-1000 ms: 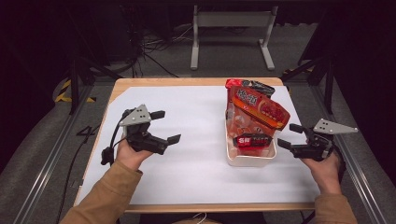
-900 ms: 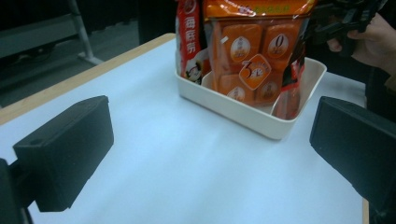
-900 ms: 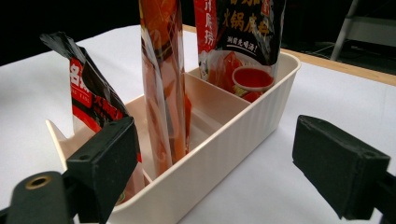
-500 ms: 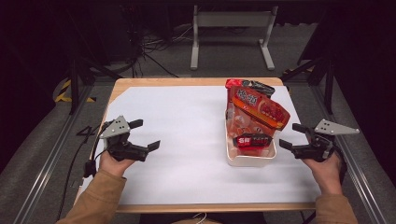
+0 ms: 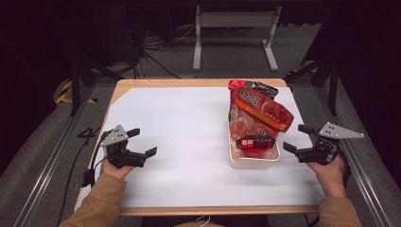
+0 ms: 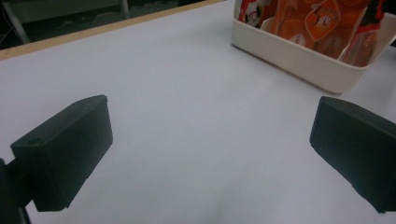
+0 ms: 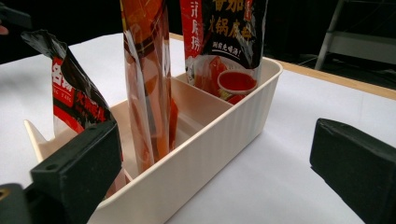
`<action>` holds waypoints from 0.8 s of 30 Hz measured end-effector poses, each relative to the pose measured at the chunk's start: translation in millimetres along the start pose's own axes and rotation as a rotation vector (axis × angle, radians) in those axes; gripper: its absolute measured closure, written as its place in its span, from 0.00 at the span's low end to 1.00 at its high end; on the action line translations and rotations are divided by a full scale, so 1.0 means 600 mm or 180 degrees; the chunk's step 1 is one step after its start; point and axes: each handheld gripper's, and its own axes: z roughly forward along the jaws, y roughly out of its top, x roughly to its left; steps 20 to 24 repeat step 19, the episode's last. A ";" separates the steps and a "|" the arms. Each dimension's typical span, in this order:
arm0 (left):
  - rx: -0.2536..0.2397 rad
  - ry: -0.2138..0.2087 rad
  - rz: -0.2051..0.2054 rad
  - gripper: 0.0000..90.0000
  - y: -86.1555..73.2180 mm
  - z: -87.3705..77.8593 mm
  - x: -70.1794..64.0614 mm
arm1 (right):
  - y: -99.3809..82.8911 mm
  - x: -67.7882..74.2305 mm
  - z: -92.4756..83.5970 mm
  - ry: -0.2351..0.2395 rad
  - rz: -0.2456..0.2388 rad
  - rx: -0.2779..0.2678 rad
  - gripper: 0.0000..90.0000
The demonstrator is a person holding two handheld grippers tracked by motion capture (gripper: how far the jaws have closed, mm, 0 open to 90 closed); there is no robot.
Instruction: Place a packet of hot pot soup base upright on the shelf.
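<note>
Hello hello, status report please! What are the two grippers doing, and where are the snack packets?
Left gripper open, empty, low over white table. Right gripper open, empty, beside cream bin. Packets upright inside. Nothing blocking.

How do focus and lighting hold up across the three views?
High view: table evenly lit, surroundings dark, picture slightly soft. Left gripper view: jaws blurred, bin fairly sharp. Right gripper view: packets and bin in focus, jaws soft, glare on the packets' film, background black.

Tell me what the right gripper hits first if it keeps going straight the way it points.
Most likely the long outer wall of the cream bin: the open right gripper points at it, nothing between. The upright sauce packets stand behind that wall.
</note>
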 end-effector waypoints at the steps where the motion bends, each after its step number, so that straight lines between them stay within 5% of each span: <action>1: 0.0050 0.0001 -0.0018 0.00 -0.003 0.004 0.002 | -0.001 0.000 0.000 0.0010 0.0007 0.0006 0.01; 6: 0.0063 0.0027 -0.0010 0.00 -0.010 0.009 0.006 | -0.005 0.000 0.003 0.0027 -0.0004 0.0031 0.00; 11: 0.0031 0.0007 -0.0216 0.00 -0.019 0.007 0.018 | -0.005 0.000 0.003 0.0020 -0.0021 0.0040 0.00; 24: -0.0004 0.0074 -0.0180 0.00 -0.019 0.002 0.015 | -0.006 -0.001 0.004 -0.0015 -0.0037 0.0054 0.00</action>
